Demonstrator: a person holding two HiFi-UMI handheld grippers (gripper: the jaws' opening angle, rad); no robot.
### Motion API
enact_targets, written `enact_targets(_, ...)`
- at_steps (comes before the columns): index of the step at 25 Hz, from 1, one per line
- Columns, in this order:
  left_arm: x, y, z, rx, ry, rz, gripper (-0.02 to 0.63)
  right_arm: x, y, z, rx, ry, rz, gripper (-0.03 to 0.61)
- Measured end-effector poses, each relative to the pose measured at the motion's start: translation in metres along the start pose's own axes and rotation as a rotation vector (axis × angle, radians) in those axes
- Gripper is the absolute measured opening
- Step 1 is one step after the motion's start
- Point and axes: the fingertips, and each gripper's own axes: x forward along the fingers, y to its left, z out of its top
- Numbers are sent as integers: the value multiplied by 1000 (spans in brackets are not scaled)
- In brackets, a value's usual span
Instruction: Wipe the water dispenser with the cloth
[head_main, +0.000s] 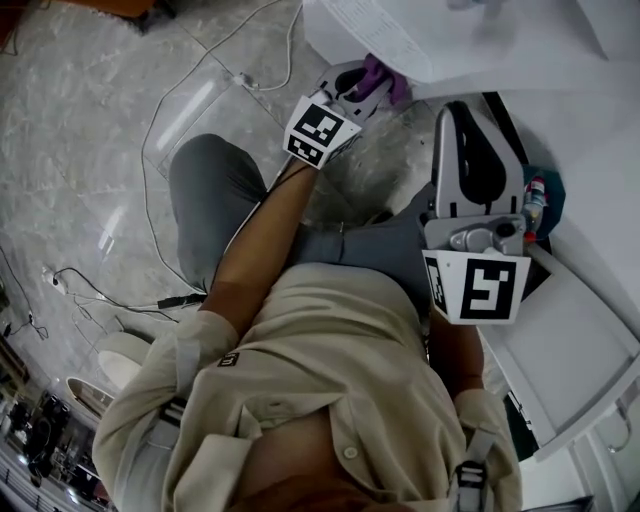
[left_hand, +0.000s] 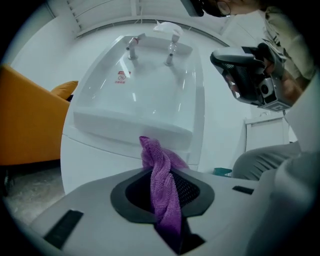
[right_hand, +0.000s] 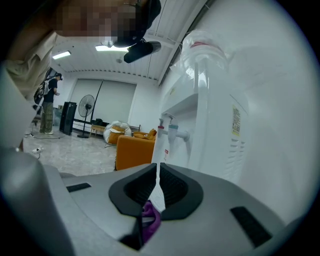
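We judge the wiping to be barely under way. The crumpled purple microfibre cloth (left_hand: 162, 185) is clamped and twisted between the closed jaws of the left gripper (head_main: 360, 88), which holds it up in front of the tall white plastic water dispenser (left_hand: 140, 85). The cloth's free tip stands before the ledge below the two small taps (left_hand: 170, 54), but we cannot tell whether it touches the surface. No wiped streak shows anywhere on the white body, so we take nearly all of the front, the tap recess and the sides to be left to do.

The right gripper (right_hand: 156, 187) takes no part. Its dark jaws stand almost together with only a thin slit between them, and it points along the dispenser's side. A scrap of purple shows low at the root of those jaws; we cannot say what it is.

The head view alone shows us the person's posture: both arms reach forward, with the left gripper at the dispenser's edge and the right one well apart from it. It also shows thin cables (head_main: 200, 100) on the pale marble floor (head_main: 80, 130). The left gripper view alone shows the grip on the cloth and the dispenser's sloping front. The right gripper view adds the clear water bottle (right_hand: 197, 42) on top, the red and blue tap tips, the side label, and an orange armchair (right_hand: 132, 150) beyond
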Motion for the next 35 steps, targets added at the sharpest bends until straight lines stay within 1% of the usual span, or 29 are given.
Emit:
enact_targets(2,-1,9,-1,43,18,14,87,-1,6,1,-11,2,12,28)
enact_targets(3,-1,18,-1,68,28,35,87,-2,8,1,-15,4,13,28)
enact_targets(4,-3,31,0,83,36,70,87,-4,8,0,-18,7,13,28)
enact_targets(5,-7,49,0,81,39,120,87,-7,7,0,-23,12,10,28)
enact_targets(6,-12,71,1,60,36,181,87,-10,5,0,-30,16,6,28)
enact_targets(8,-27,119,2,-6,27,310,87,-17,0,-2,-49,27,-6,29)
enact_targets(9,-33,139,3,-40,19,359,87,-19,-2,-4,-55,36,-13,28)
enact_targets(10,-37,153,3,-69,9,389,87,-22,-5,-7,-59,48,-20,28)
enact_targets(11,-37,159,3,-88,4,400,87,-24,-7,-9,-60,59,-28,28)
enact_targets(12,-35,159,0,-95,9,393,87,-26,-8,-11,-60,67,-35,28)
enact_targets(15,-20,140,-10,-94,30,352,84,-33,-14,-11,-65,70,-56,28)
enact_targets(17,-16,129,-15,-118,41,335,83,-36,-20,-10,-65,60,-71,28)
enact_targets(19,-10,109,-19,-117,79,280,84,-35,-24,-13,-51,55,-79,28)
enact_targets(21,-3,75,-22,-100,113,195,84,-33,-24,-16,-33,54,-76,28)
enact_targets(23,2,43,-25,-101,130,131,83,-29,-23,-15,-26,46,-66,28)
enact_targets(27,7,11,-25,-126,138,66,84,-22,-26,-14,-20,30,-59,28)
enact_targets(29,7,3,-22,-140,137,46,84,-20,-28,-16,-14,29,-57,28)
enact_targets(31,6,0,-16,-185,112,38,84,-18,-28,-16,-15,24,-53,29)
enact_targets(33,1,6,-5,-227,64,65,84,-17,-28,-15,-19,19,-50,28)
enact_targets(35,-6,21,12,-233,11,119,84,-17,-29,-14,-23,15,-50,28)
